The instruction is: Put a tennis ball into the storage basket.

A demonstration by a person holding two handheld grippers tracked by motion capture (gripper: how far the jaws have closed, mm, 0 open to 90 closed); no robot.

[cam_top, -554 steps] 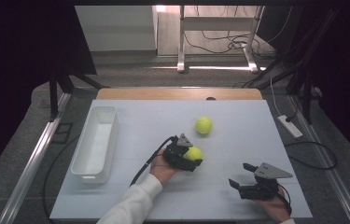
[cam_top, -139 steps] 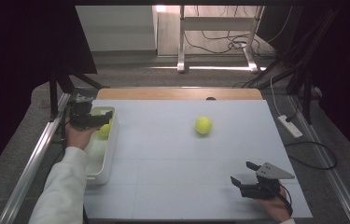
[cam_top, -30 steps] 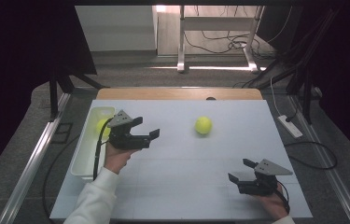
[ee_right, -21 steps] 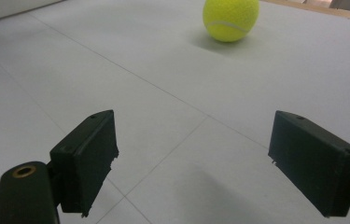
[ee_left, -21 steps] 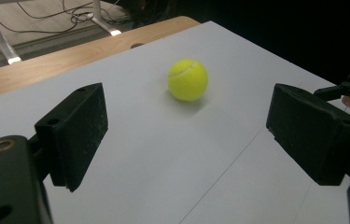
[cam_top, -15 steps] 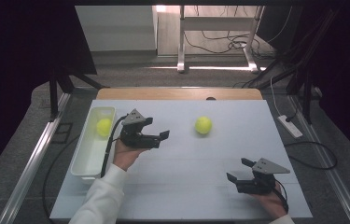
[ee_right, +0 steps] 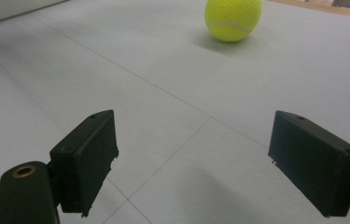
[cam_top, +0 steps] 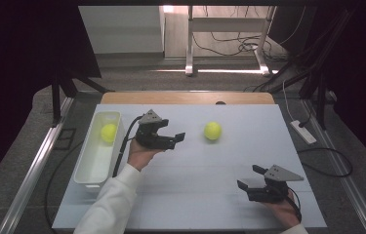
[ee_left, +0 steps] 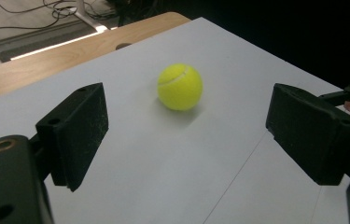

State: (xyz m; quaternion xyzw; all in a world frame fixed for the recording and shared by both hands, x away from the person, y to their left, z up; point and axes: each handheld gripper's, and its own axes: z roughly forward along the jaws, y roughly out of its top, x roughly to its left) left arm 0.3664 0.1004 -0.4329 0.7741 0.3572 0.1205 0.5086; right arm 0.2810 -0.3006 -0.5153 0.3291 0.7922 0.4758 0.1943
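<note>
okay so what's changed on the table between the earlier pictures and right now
The left gripper carried one tennis ball from the table's middle to the white bin, let it go there, and has swung back, open, toward the second tennis ball. The ball in the bin now lies at its far end. The second ball and the open right gripper stayed put.

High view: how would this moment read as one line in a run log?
left gripper: open, empty, facing yellow tennis ball on white table | right gripper: open, idle | second yellow ball: in white plastic bin
</note>
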